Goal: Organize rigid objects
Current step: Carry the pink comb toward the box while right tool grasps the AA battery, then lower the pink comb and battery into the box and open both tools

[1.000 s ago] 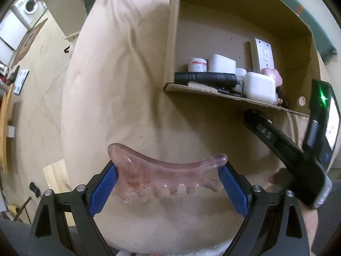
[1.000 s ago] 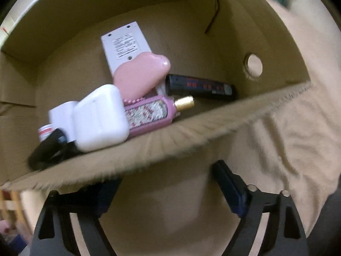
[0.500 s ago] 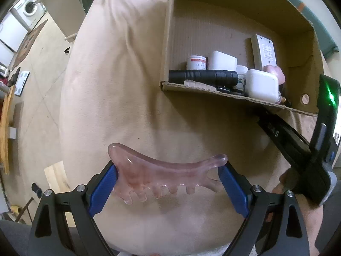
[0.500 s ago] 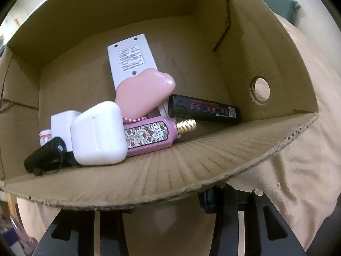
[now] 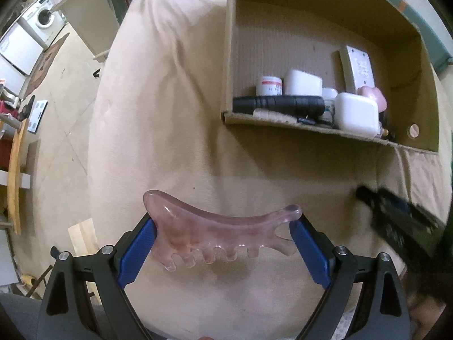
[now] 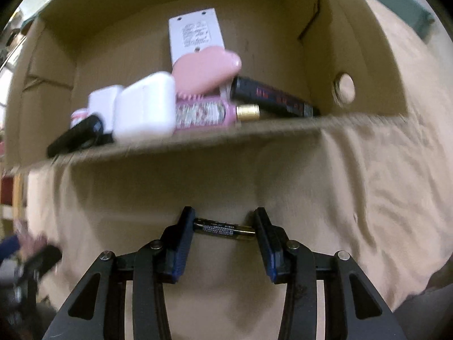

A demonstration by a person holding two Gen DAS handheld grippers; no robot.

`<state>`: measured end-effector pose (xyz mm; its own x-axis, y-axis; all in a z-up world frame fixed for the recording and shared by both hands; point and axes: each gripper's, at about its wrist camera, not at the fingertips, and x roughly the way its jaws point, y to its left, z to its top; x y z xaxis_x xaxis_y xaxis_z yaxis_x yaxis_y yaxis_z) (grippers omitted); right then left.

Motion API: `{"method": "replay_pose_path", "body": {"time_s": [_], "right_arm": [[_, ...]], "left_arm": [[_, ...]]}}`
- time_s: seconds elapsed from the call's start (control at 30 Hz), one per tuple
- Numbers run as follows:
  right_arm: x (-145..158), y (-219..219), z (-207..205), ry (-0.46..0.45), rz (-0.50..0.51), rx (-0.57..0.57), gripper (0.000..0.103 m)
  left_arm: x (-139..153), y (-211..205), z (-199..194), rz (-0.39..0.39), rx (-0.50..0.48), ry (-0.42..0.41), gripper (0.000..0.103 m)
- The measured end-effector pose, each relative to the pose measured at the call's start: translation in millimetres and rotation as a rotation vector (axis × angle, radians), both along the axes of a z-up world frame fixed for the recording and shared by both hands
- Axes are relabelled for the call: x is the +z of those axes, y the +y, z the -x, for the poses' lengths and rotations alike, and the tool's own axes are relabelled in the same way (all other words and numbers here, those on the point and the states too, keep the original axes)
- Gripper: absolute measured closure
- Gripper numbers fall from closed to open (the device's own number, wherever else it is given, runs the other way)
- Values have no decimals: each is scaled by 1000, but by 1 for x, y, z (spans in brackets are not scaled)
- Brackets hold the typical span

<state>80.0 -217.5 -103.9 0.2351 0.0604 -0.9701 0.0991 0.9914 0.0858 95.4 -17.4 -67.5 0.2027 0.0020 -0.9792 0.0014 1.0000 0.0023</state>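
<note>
Two items are in hand at once. Left hand-held gripper [image 5: 223,243]: blue pads spread wide and pinching a pink translucent comb-shaped scraper [image 5: 220,232] end to end, teeth toward the camera, clear of the beige cover [image 5: 158,130] below. Right hand-held gripper [image 6: 223,231]: jaws partway in, clamping a black-and-gold battery [image 6: 223,229] lengthwise, one pad on each end, also off the cover.

We take the cardboard box [image 6: 215,138] as landmark. Both held pieces sit short of its near wall, outside it; the scraper is near-left of the box, the battery right before the middle of the near wall.

Inside the box, against the near wall: a black cylinder [image 5: 279,104], a white case [image 6: 145,107], a pink patterned bottle with a gold cap [image 6: 206,114], a black bar with red print [image 6: 271,99]. Behind these: a small red-and-white jar [image 5: 269,85], a white block [image 5: 303,82], a pink rounded piece [image 6: 205,69], and a white remote [image 6: 195,35] lying toward the back wall.

We judge the task well along: much is boxed, two pieces remain to go in, and we see no other loose item on the cover.

In the way: the near wall must be cleared, and the pile behind it leaves free floor mainly at the left and the back.

Beyond the box's left: tiled floor, a washing machine [image 5: 42,18].
</note>
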Motion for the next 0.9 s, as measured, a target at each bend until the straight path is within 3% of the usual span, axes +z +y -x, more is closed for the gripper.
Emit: {"method": "replay_pose_path", "body": {"time_s": [0.13,0.37,0.6,0.9], "right_arm": [[22,-11,28,2,-39,71,58],[81,-15,68,-92,-106,134,58],[115,-34,58,-188,-92,154,58],[142,-40,9,-291,-140,146,58]], "left_arm": [[11,-3,4,2,-14,-36,11],[38,-3,14,19,-18,-109,11],[81,-12,9,25,-29,-235,11],[110,-29,-24,37,-72,-310,11]]}}
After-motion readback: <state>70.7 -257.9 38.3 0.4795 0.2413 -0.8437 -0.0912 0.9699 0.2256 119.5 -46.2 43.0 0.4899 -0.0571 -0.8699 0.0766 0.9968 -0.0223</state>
